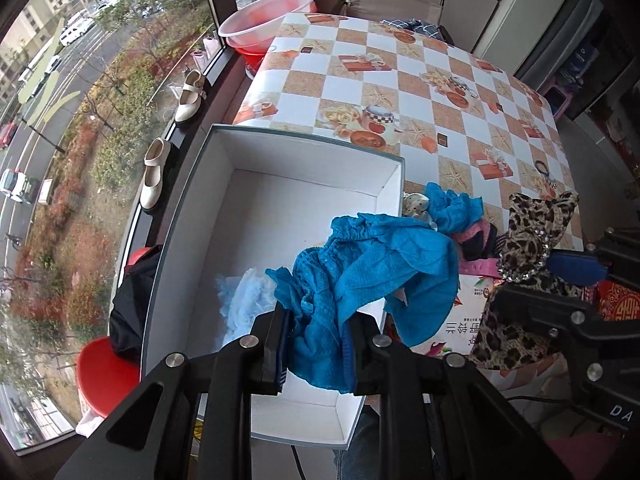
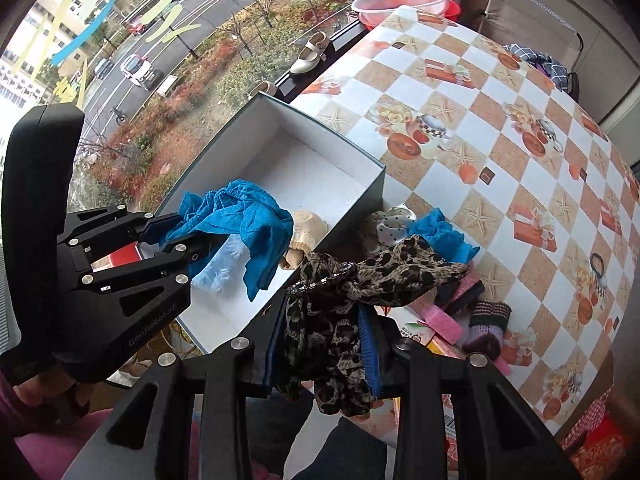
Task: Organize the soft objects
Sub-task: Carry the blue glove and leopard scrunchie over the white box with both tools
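Blue cloth (image 1: pixel 360 276) clamped in left gripper (image 1: pixel 316 352), held over white box (image 1: pixel 192 216); leopard-print scarf (image 2: pixel 340 320) pinched in right gripper (image 2: pixel 324 354), raised beside box.

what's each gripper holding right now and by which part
Left gripper pinches the blue cloth by a bunched lower fold, above the white box. Right gripper grips the leopard-print fabric around its gathered middle.

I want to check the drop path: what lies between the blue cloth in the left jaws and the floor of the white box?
Only a pale blue fluffy item on the box floor beneath the blue cloth; the left wrist view shows it.
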The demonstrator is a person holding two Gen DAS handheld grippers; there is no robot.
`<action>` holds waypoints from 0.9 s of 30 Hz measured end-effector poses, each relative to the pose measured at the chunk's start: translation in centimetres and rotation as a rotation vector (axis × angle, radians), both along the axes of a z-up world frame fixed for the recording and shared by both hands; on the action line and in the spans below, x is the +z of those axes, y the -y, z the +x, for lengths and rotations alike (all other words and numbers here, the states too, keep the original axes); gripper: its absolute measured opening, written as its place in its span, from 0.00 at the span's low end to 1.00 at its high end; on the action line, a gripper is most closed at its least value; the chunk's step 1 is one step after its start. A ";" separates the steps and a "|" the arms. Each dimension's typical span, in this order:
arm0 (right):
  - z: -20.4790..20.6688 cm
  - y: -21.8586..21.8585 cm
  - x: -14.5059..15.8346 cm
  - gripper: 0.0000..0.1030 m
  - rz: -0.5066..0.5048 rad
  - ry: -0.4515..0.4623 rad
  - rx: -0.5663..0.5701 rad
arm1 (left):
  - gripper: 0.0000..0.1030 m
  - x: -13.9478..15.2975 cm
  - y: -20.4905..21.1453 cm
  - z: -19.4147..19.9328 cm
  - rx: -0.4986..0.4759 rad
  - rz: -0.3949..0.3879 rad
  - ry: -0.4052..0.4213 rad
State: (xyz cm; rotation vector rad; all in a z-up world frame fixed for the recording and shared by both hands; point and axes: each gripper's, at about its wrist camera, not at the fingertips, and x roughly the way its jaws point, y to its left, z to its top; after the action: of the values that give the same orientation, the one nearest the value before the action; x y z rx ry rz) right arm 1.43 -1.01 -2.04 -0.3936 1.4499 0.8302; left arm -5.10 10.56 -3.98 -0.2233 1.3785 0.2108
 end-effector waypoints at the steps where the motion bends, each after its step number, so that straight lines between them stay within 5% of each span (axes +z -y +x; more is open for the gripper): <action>1: -0.1 -0.5 -0.1 0.33 -0.005 0.003 0.011 | 0.22 -0.2 -0.5 -0.2 0.014 0.002 -0.002; 27: 0.1 -8.0 -3.3 0.33 -0.098 0.056 0.198 | 0.22 -3.9 -5.1 -1.5 0.151 0.015 -0.058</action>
State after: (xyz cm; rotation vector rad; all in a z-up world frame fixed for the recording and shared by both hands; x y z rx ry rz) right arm 1.48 6.98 -5.38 -0.6381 1.4181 0.9006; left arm -6.59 15.68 -7.88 -0.3112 1.4185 0.3554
